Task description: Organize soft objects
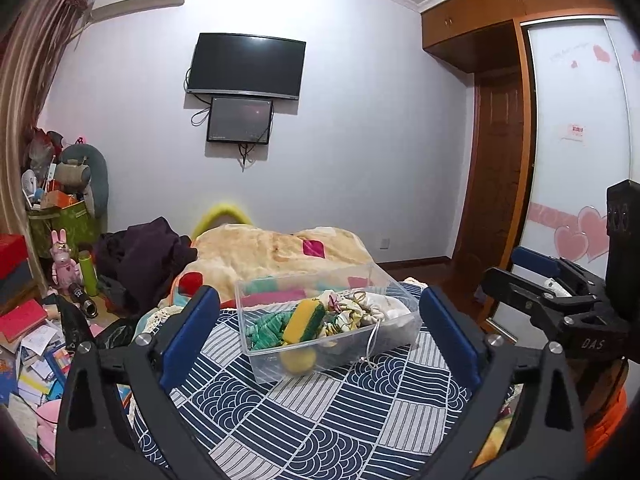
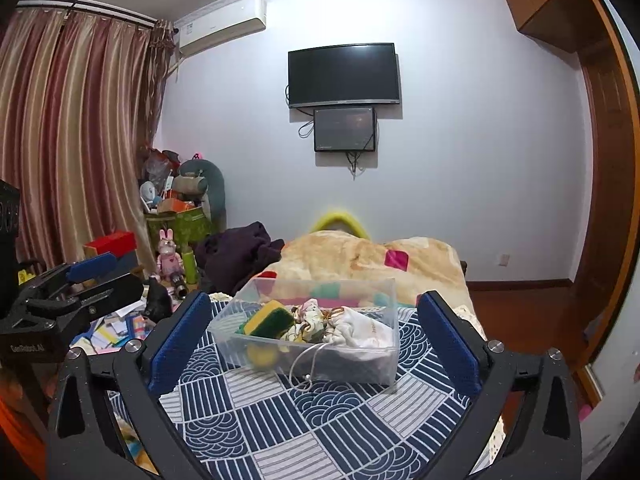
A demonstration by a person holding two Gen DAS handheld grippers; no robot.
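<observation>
TV [image 1: 245, 65] on wall, curtains [image 2: 68, 132], wardrobe [image 1: 576, 128].

I am facing a pale lilac wall [image 2: 460, 140] where a dark television [image 2: 343, 75] is hanging, with a smaller screen [image 2: 345, 129] sitting just beneath it and cables dangling below. An air conditioner [image 2: 222, 24] is sitting high near the ceiling, beside striped reddish curtains [image 2: 72, 132] that are covering the window side. A wooden wardrobe [image 1: 496, 16] is running along the right, with a sliding door [image 1: 576, 160] showing pink hearts. I am looking across a bed cover [image 2: 320, 420] patterned in navy and white, a beige blanket [image 2: 360, 256] bunching behind it. Clutter [image 1: 36, 336] is piling up on the floor by the curtains.
</observation>
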